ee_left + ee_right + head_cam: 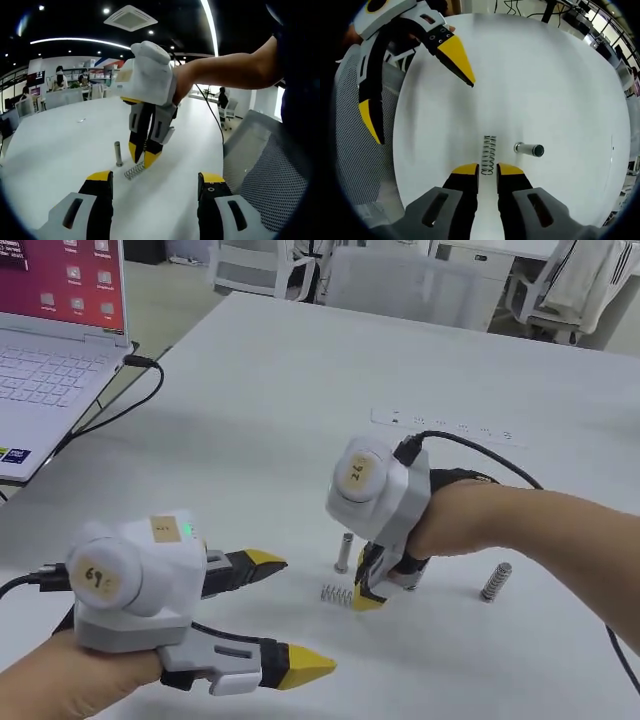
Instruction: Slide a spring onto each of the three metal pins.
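At the far left a laptop (50, 340) is standing open on the white surface (250, 420), with a black cable (135, 400) plugged into its side. Further right a white power strip (445, 425) is lying flat, and chairs (400, 285) are standing behind the surface.

A spring (489, 152) is lying on its side on the surface. Its near end is sitting between the tips of the right tongs (488, 170). Just beside it on the right in the right gripper view, a metal pin (530, 149) is standing upright, apart from the spring. In the head view, a second spring (496, 582) is standing on end well to the right.

The left tongs (308, 615) are hovering low at the left, well apart from the spring, opened wide and holding nothing. The right tongs are pointing down at the surface with only a narrow gap. I cannot tell whether the tips are really pressing the spring.
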A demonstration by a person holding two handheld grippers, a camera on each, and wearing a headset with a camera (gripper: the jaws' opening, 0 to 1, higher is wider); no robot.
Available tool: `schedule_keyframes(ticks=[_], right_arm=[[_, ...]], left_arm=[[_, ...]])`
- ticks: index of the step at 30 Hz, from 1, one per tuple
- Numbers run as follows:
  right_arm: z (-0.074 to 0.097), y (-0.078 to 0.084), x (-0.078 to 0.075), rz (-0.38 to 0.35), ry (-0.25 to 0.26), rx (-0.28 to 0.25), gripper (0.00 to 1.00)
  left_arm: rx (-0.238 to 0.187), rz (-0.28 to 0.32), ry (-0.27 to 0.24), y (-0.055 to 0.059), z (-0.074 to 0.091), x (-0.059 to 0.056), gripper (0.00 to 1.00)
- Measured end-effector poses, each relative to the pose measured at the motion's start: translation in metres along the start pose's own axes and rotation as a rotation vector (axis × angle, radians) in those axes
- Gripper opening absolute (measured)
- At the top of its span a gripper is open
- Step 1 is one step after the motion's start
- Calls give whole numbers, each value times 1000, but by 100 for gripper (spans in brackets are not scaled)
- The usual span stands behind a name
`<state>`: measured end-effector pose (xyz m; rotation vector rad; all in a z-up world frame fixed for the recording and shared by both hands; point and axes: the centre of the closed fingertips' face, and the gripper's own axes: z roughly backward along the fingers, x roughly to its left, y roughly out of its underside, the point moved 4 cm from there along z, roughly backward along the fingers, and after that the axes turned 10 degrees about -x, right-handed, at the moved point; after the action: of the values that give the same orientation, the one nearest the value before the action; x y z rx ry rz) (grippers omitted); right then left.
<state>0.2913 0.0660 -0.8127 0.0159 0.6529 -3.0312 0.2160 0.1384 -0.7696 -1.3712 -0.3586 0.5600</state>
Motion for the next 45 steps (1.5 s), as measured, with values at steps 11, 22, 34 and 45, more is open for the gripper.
schedule_keyframes(ticks=[11,22,34,45], right_arm=[[-6,2,0,13,9,12,9],[-9,4,0,20,12,17,9],[-9,3,0,16,19,13,8],[3,-1,6,20,15,6,8]], left_arm=[[1,4,0,1,0,0,64],[2,8,-4,3,1,1,63],[3,5,-3,2,1,2,63],[10,3,0,3,-1,3,62]])
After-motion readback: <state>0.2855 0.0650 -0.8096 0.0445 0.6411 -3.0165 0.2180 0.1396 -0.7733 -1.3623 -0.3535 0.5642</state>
